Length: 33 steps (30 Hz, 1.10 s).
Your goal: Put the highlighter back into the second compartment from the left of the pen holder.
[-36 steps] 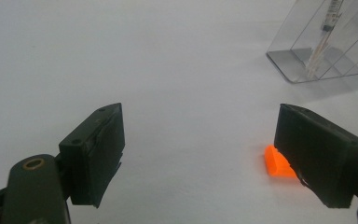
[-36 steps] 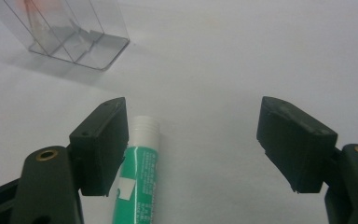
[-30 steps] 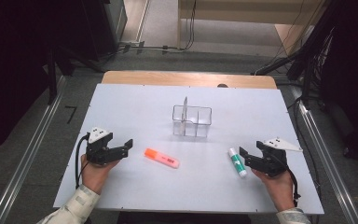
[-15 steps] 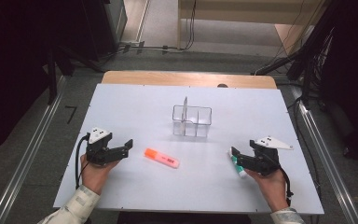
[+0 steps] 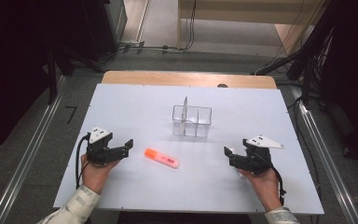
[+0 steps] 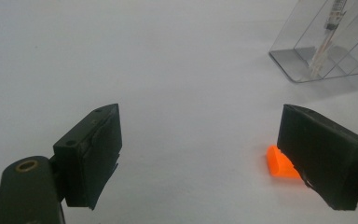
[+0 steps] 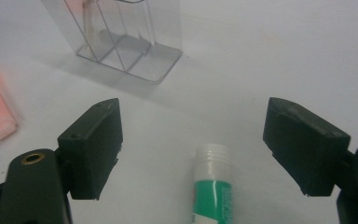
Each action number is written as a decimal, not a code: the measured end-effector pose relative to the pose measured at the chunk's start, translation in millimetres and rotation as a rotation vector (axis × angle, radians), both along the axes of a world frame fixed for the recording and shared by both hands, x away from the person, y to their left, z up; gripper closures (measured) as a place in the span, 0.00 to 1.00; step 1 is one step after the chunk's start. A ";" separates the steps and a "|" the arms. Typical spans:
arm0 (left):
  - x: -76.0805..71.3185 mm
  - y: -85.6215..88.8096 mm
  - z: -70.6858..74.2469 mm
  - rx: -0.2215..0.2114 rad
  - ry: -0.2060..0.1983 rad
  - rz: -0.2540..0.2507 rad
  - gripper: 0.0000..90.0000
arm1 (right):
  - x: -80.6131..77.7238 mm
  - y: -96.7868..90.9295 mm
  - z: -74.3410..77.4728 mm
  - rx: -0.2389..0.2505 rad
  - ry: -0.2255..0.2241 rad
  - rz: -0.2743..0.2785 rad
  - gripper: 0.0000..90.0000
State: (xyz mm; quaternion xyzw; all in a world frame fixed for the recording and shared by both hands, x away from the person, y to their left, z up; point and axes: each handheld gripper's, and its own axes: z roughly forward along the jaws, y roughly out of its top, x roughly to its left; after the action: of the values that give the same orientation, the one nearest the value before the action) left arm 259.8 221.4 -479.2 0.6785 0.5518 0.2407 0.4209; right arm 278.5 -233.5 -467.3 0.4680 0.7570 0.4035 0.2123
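Observation:
A green-and-white glue stick (image 7: 213,189) lies flat on the white tabletop (image 5: 135,105), its white end toward a clear divided organizer (image 5: 192,120). My right gripper (image 7: 193,121) is open around the stick; its jaws have just been opening, and the pads stand clear on both sides. In the high view the right gripper (image 5: 228,157) covers most of the stick. An orange highlighter (image 5: 161,158) lies left of centre. My left gripper (image 5: 127,148) rests open to the left of the highlighter, whose orange end (image 6: 279,163) peeks out behind one jaw. Nothing is between the left jaws.
A thin pen-like thing (image 6: 324,42) stands upright in the organizer. A wooden strip (image 5: 189,78) borders the table's far edge. Metal rails and dark equipment flank the table, with cables on the floor behind.
The right gripper has moved left over the glue stick, which now lies between its jaws. The left gripper and the highlighter have stayed put.

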 end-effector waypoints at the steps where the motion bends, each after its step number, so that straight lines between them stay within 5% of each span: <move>1: 0.0 0.3 0.0 -0.001 0.000 0.001 0.16 | -0.1 2.1 0.2 0.001 0.001 0.005 0.20; 33: 1.3 5.1 -1.8 -0.009 0.004 0.022 0.16 | 7.3 70.2 -4.0 -0.015 0.007 0.137 0.20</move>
State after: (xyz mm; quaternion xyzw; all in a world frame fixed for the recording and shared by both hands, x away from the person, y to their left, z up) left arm 261.1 226.5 -481.0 0.6709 0.5611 0.2418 0.4202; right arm 285.8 -163.3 -471.3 0.4150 0.7910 0.4098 0.1849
